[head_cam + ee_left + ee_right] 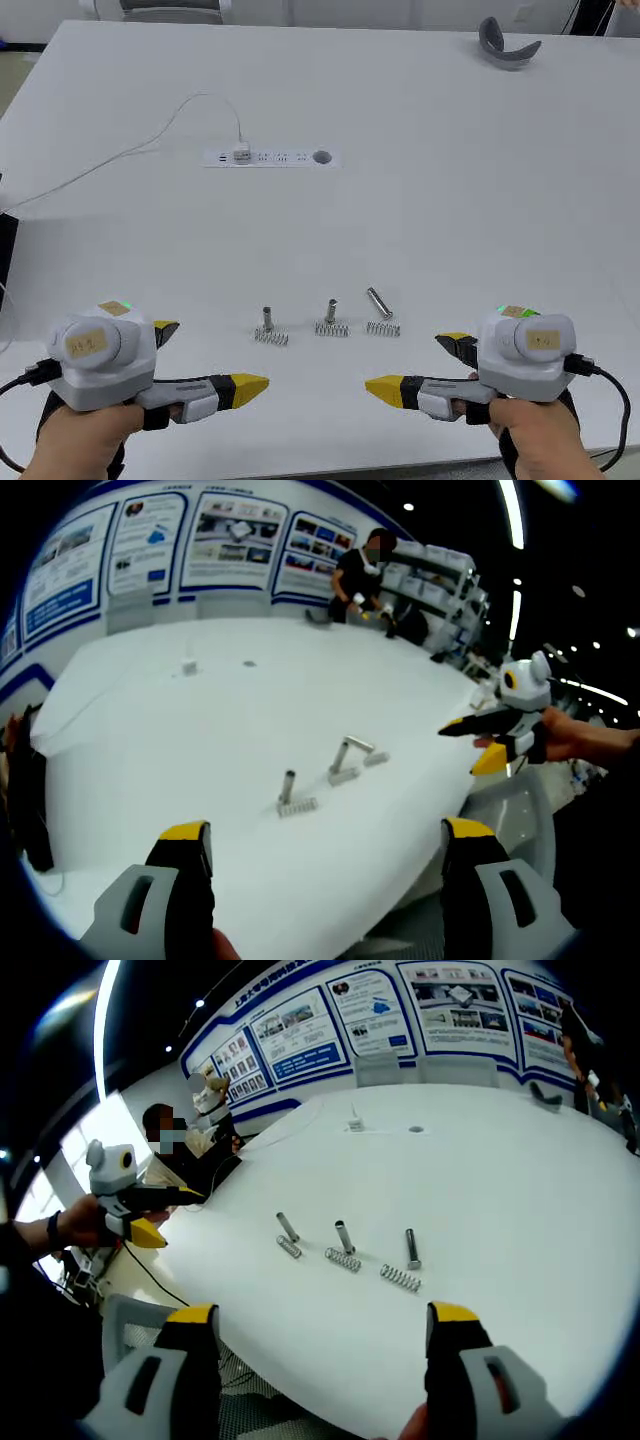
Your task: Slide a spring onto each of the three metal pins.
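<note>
Both released, left hand-held gripper [208,357] and right hand-held gripper [415,364] held low, tips facing inward

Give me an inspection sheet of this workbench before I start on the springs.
Surface: white table, no spills seen.
Job's things: three pins in a row, two upright, the right one tipped; a spring lying loose in front of each, none fitted.
Clutter: power strip; grey curved piece at the far edge.
Grippers: left tool and right tool open, holding nothing, apart from the parts.
Cables: white cord from the strip off the left edge; black lead behind the right tool.
Surroundings: wall posters; people beyond the table.
</note>
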`<state>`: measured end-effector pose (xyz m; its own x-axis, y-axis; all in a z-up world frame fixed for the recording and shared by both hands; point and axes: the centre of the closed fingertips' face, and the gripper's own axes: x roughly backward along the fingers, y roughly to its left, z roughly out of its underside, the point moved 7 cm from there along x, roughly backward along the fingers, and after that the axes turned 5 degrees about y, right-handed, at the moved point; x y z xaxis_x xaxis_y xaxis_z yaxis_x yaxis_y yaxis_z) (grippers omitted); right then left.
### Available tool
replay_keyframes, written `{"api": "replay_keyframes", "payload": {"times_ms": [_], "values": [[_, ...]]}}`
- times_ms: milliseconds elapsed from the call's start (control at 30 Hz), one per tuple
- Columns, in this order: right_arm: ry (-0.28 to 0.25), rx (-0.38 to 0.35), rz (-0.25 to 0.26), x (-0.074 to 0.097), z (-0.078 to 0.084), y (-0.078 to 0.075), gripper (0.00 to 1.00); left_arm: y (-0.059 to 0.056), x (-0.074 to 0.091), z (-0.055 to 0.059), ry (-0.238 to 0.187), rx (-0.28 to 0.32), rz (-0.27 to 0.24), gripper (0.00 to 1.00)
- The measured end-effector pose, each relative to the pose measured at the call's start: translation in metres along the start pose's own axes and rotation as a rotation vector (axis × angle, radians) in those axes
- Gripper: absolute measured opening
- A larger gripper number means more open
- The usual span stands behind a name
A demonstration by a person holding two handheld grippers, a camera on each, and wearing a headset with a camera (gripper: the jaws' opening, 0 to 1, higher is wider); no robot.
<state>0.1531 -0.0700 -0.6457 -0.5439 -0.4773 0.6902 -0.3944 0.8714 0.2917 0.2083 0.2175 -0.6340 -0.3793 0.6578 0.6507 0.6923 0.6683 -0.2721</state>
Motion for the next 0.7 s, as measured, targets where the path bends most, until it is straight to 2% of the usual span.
{"api": "replay_keyframes", "payload": {"times_ms": [467,700], "values": [[0.030,0.018,0.001,-0.011,-0.007,-0.017,0.85,0.001,0.000,0.001,0.002,0.005,-0.012,0.96],[0.084,0.035,-0.014,-0.023,-0.008,-0.026,0.83,0.004,0.001,0.003,0.011,0.010,-0.023,0.96]]}}
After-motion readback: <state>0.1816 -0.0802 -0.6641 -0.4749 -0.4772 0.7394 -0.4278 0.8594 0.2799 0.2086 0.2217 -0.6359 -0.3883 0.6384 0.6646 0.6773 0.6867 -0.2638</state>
